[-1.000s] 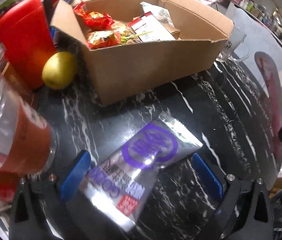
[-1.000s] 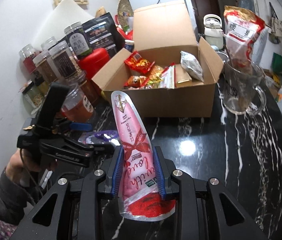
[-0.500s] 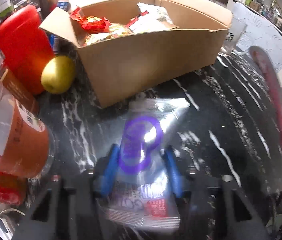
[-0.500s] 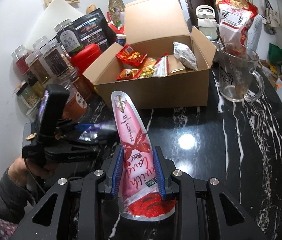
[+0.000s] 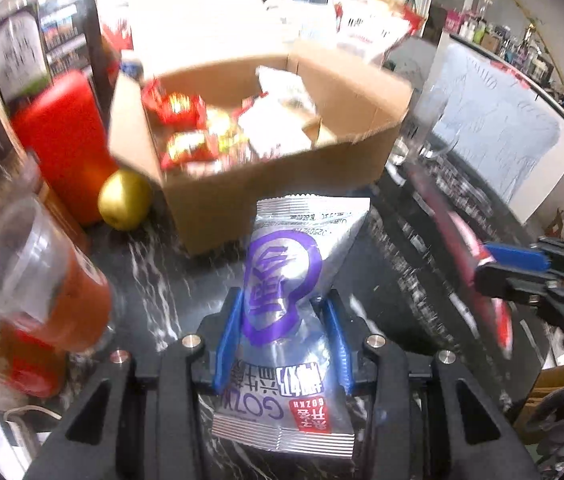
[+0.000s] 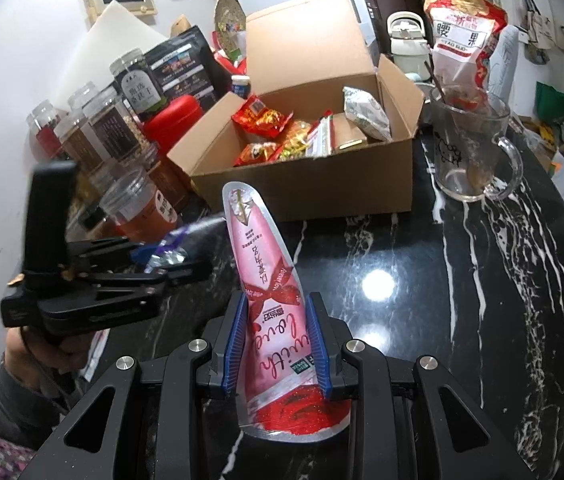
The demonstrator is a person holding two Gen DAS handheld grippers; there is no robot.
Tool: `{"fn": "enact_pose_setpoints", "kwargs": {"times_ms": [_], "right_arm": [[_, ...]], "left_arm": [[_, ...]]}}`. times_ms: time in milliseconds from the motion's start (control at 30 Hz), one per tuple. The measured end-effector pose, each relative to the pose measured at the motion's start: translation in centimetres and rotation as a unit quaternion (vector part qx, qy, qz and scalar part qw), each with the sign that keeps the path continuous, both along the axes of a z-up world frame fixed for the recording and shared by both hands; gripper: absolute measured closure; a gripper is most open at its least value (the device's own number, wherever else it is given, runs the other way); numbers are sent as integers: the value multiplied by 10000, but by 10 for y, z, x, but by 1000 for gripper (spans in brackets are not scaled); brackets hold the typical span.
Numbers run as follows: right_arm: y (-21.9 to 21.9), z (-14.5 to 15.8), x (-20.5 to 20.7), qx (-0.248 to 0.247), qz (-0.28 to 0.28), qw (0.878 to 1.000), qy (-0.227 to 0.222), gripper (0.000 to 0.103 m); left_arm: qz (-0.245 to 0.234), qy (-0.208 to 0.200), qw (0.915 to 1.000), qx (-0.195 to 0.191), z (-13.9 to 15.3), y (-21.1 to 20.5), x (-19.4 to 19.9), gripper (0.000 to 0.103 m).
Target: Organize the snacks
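My left gripper (image 5: 283,300) has a silver packet with a purple logo (image 5: 285,256) between its blue pads. Its jaws are closing and press on the packet's sides, holding it above the black marble table (image 6: 441,280), just in front of the open cardboard box (image 5: 274,192). The box (image 6: 321,188) holds several red, yellow and white snack packets. My right gripper (image 6: 276,308) is shut on a long pink packet (image 6: 258,248) that sticks up and forward. In the right wrist view, the left gripper (image 6: 170,258) is at the left, held by a hand.
A red canister (image 5: 66,140), a yellow fruit (image 5: 124,200) and a plastic cup of orange drink (image 5: 42,276) crowd the box's left side. Jars (image 6: 94,136) line the wall. A glass mug (image 6: 469,152) and a red-white bag (image 6: 461,40) stand to the box's right.
The left gripper's jaws went from wide open around the flat-lying silver packet to pinching it, then lifted it off the table towards the box. The right gripper kept its hold and place.
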State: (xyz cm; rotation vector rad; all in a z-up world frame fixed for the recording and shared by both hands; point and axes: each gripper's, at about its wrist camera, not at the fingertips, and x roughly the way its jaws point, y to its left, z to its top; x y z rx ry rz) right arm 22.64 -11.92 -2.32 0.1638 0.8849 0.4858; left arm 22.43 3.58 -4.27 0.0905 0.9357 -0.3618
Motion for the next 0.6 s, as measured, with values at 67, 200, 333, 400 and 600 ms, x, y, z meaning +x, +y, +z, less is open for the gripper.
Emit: {"fn": "enact_pose_setpoints", "kwargs": {"times_ms": [67,200,333,400,600], "right_arm": [[-1,6,1,9,-35,9999,-94,73],[-3,21,5,69,-45,9994,-323,73],[-2,36,14,-14,14,9986,-527,73],[-1,45,19,-58,34,9979,-640,73],[6,74,43,-191,203,9944,-1020,73]], "left_arm": [[15,-146,9999,14,13,1,-2,63],[-6,-451,9990,-40,41,3,1,63],[81,-708,9974,-118,62,7,5,63],[117,-844,9963,-119,74,7,9,63],[241,-1147,9929,-217,95,9,36,63]]}}
